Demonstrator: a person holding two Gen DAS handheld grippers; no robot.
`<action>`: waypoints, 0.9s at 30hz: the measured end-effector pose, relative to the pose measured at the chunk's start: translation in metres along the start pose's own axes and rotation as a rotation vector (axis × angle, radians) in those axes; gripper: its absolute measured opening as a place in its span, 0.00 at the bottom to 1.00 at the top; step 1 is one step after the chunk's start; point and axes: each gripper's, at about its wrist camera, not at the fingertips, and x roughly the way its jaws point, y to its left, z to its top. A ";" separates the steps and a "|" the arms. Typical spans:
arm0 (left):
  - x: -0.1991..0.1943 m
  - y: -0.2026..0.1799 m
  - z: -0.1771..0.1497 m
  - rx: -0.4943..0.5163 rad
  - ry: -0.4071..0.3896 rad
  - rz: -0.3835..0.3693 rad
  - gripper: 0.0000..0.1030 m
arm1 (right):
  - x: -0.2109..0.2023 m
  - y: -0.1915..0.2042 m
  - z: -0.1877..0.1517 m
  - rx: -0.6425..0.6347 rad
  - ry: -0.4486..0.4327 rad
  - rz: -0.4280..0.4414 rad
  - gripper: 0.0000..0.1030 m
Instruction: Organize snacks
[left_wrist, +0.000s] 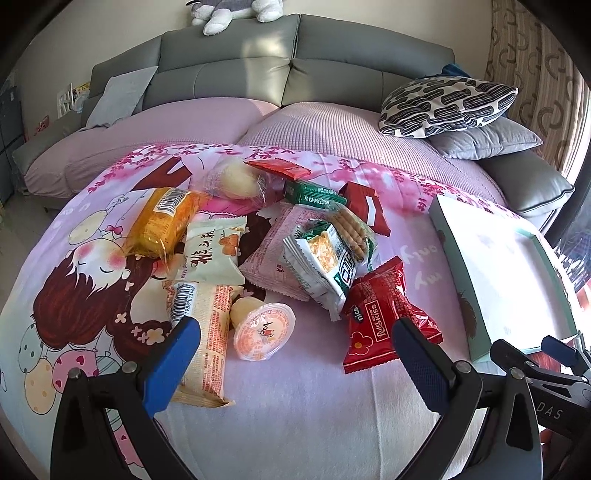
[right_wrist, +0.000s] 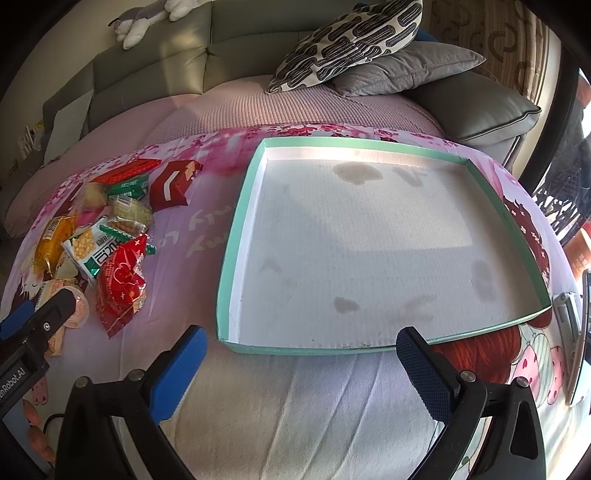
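A heap of snack packets lies on a pink cartoon cloth. Nearest my left gripper (left_wrist: 295, 328) are a jelly cup (left_wrist: 265, 330), a red Rose Kiss packet (left_wrist: 384, 317) and a long cream packet (left_wrist: 208, 332). The left gripper is open and empty, hovering just before them. A shallow mint-rimmed box lid (right_wrist: 236, 236) lies empty to the right; it also shows in the left wrist view (left_wrist: 454, 251). My right gripper (right_wrist: 301, 343) is open and empty at the lid's near rim. The heap shows at left in the right wrist view, with the red packet (right_wrist: 120, 284) nearest.
Further packets: orange (left_wrist: 162, 221), green-white cracker (left_wrist: 325, 266), pink (left_wrist: 280, 251), dark red (left_wrist: 365, 206). A grey sofa (left_wrist: 236, 70) with a patterned cushion (left_wrist: 447, 107) stands behind. A metal object (right_wrist: 576, 332) lies at the far right edge.
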 end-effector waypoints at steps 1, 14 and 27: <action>0.000 0.001 0.000 -0.001 -0.001 0.001 1.00 | -0.001 0.001 0.000 0.001 0.002 0.002 1.00; -0.011 0.022 0.002 -0.070 -0.022 -0.023 1.00 | -0.010 0.016 0.002 -0.023 -0.019 0.000 1.00; -0.003 0.082 -0.001 -0.252 0.056 0.008 1.00 | -0.021 0.081 0.009 -0.116 -0.102 0.199 1.00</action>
